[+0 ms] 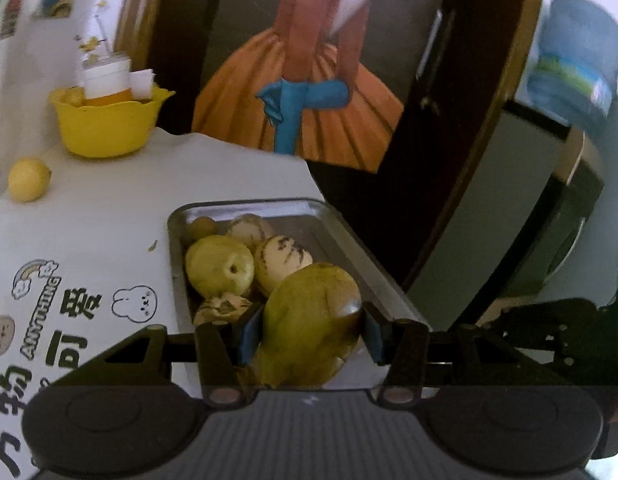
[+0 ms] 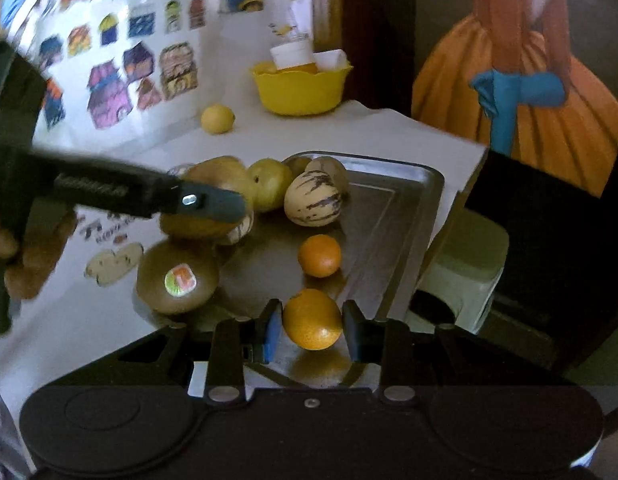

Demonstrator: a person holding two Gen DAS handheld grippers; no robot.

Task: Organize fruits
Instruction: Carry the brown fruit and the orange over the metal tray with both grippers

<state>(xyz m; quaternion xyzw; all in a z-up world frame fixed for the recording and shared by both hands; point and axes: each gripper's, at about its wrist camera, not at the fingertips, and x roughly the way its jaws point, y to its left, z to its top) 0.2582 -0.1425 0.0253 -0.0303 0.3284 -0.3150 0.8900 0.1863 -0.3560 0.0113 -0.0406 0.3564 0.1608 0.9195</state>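
Note:
My left gripper (image 1: pixel 311 334) is shut on a large yellow-green mango (image 1: pixel 313 300), held over the near end of the metal tray (image 1: pixel 249 205). Behind it in the tray lie a yellow-green pear (image 1: pixel 219 266) and striped melons (image 1: pixel 283 258). In the right wrist view my right gripper (image 2: pixel 313 334) is shut on an orange (image 2: pixel 313 316) just above the tray (image 2: pixel 389 208). A second orange (image 2: pixel 320 255), a stickered kiwi (image 2: pixel 177 280) and a striped melon (image 2: pixel 313 198) rest in it. One finger (image 2: pixel 217 204) of the left gripper crosses the mango (image 2: pixel 213 176) at the tray's left.
A lemon (image 2: pixel 217 119) lies loose on the white printed tablecloth, near a yellow bowl (image 2: pixel 301 88) holding a cup at the far corner. The table edge runs close to the tray's right side, with a pale stool (image 2: pixel 461 264) below it. A hand (image 2: pixel 13 248) holds the left gripper.

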